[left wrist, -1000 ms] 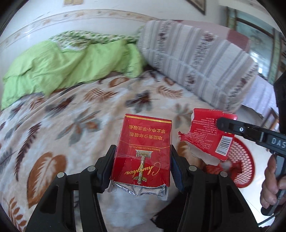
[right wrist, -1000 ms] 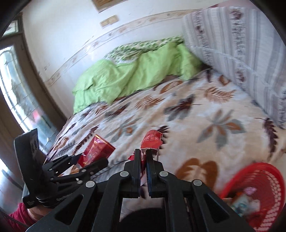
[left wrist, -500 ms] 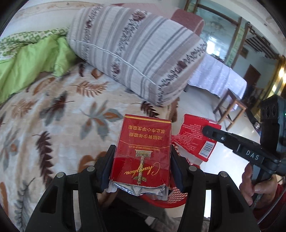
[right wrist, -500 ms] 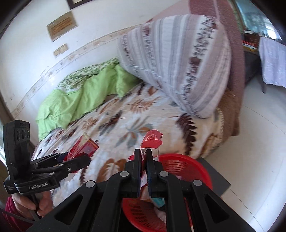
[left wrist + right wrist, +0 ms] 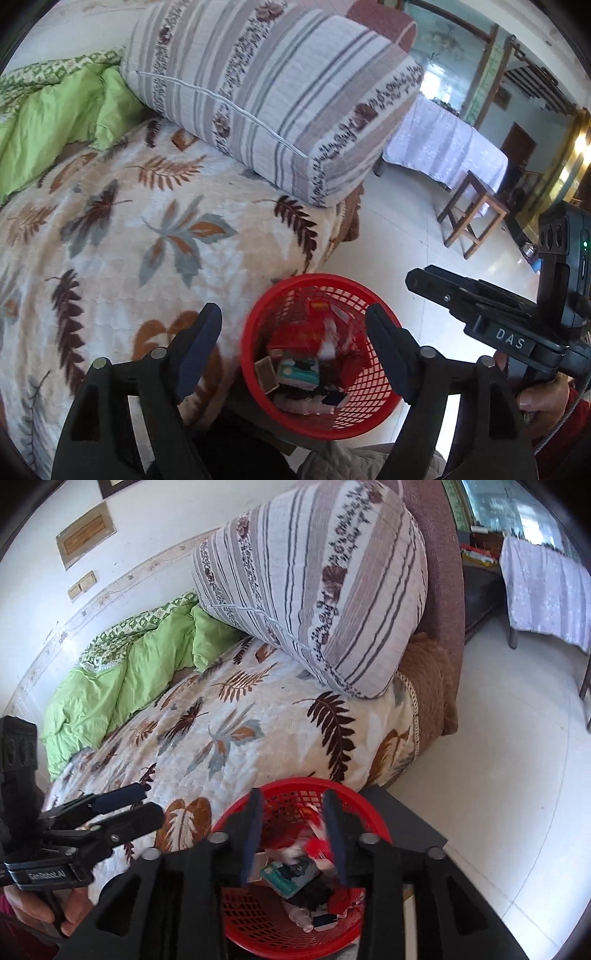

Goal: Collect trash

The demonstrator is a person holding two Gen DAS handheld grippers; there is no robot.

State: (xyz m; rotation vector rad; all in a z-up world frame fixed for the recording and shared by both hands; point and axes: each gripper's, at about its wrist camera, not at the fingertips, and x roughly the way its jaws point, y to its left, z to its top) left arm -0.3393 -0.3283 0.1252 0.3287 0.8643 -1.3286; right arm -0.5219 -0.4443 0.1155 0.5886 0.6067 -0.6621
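A red mesh basket stands just beside the bed's corner, holding several scraps. My left gripper hangs over it with its jaws opening and nothing pressed between the pads. Below them, blurred, the red cigarette pack lies among the trash next to a teal packet. My right gripper is also above the basket, jaws opening. The torn red wrapper shows blurred beneath its fingers, free of them. Each gripper appears in the other's view: right gripper, left gripper.
The bed carries a leaf-patterned blanket, a striped bolster and a green quilt. A dark stand sits under the basket. On the tiled floor are a wooden stool and a cloth-covered table.
Both grippers swung from over the bed to above the basket and opened. The red pack left the left jaws and the torn wrapper left the right jaws, both dropping into the basket.
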